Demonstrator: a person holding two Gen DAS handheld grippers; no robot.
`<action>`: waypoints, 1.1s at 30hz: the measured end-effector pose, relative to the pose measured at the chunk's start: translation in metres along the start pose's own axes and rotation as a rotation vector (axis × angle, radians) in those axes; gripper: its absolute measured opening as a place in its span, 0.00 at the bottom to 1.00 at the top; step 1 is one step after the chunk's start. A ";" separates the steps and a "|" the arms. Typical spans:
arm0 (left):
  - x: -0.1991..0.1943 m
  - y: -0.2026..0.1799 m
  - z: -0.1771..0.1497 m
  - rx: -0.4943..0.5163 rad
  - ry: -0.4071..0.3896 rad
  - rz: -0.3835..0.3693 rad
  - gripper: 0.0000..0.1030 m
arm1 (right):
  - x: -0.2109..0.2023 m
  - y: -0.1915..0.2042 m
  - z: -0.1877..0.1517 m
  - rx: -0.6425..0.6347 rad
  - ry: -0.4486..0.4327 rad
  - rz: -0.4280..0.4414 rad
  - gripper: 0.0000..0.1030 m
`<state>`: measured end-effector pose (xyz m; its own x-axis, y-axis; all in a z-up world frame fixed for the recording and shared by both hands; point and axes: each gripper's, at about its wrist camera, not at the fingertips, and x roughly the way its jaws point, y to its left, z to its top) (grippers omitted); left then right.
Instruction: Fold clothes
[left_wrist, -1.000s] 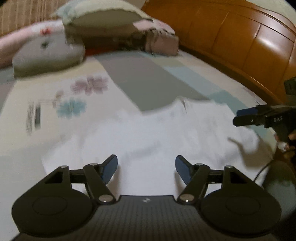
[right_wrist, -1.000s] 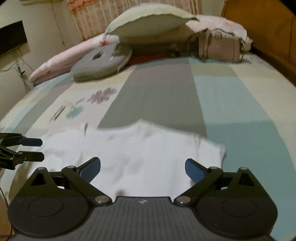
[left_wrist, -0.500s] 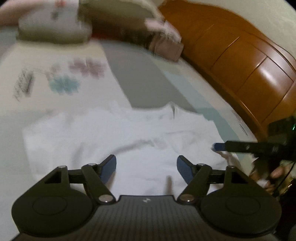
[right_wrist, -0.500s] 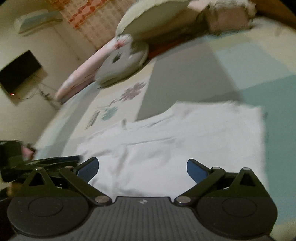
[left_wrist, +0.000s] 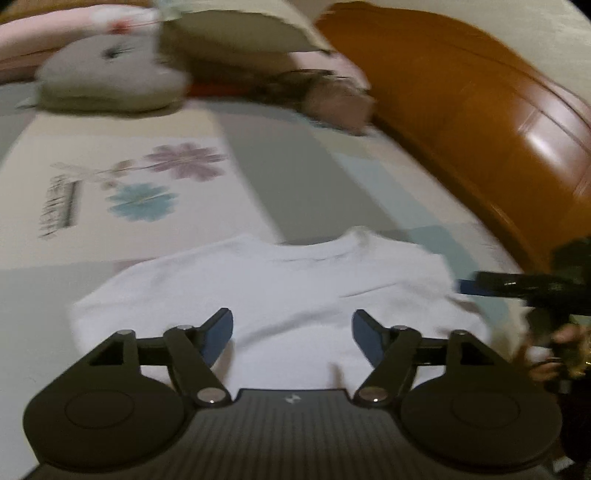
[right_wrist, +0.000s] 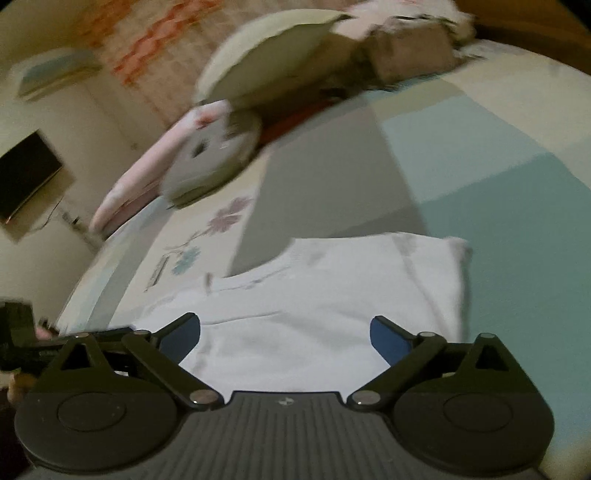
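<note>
A white T-shirt (left_wrist: 280, 295) lies spread flat on the bed, neckline toward the pillows; in the right wrist view the same white T-shirt (right_wrist: 314, 314) fills the foreground. My left gripper (left_wrist: 291, 332) hovers open over the shirt's near part, nothing between its blue pads. My right gripper (right_wrist: 284, 338) is also open above the shirt's near edge. From the left wrist view the right gripper (left_wrist: 517, 286) shows edge-on at the shirt's right side. The left gripper (right_wrist: 74, 339) appears at the shirt's left edge in the right wrist view, partly hidden.
The bedspread (left_wrist: 295, 166) has grey, cream and teal blocks with printed flowers (left_wrist: 184, 160). Pillows (left_wrist: 110, 81) and a brown bag (left_wrist: 332, 99) lie at the head. A wooden headboard (left_wrist: 480, 110) runs along the right. A wall television (right_wrist: 26, 177) hangs at the left.
Both cameras have swung and tilted; the shirt now sits nearer and more centred. The grippers have come down toward the shirt's two sides. Both stayed open and the shirt lies unmoved.
</note>
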<state>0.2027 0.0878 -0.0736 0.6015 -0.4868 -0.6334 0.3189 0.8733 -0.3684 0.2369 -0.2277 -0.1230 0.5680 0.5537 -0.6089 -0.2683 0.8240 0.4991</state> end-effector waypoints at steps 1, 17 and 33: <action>0.007 -0.003 0.003 0.019 0.002 0.012 0.74 | 0.004 0.002 0.000 -0.010 0.004 -0.009 0.98; -0.047 -0.023 -0.047 0.021 0.119 0.092 0.76 | -0.026 0.036 -0.029 -0.030 0.004 0.015 1.00; -0.081 -0.058 -0.105 -0.007 0.120 0.189 0.79 | -0.081 -0.004 -0.085 0.245 0.072 0.025 1.00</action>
<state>0.0584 0.0741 -0.0727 0.5587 -0.3136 -0.7678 0.2033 0.9493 -0.2398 0.1261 -0.2659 -0.1280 0.5041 0.5881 -0.6325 -0.0801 0.7611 0.6437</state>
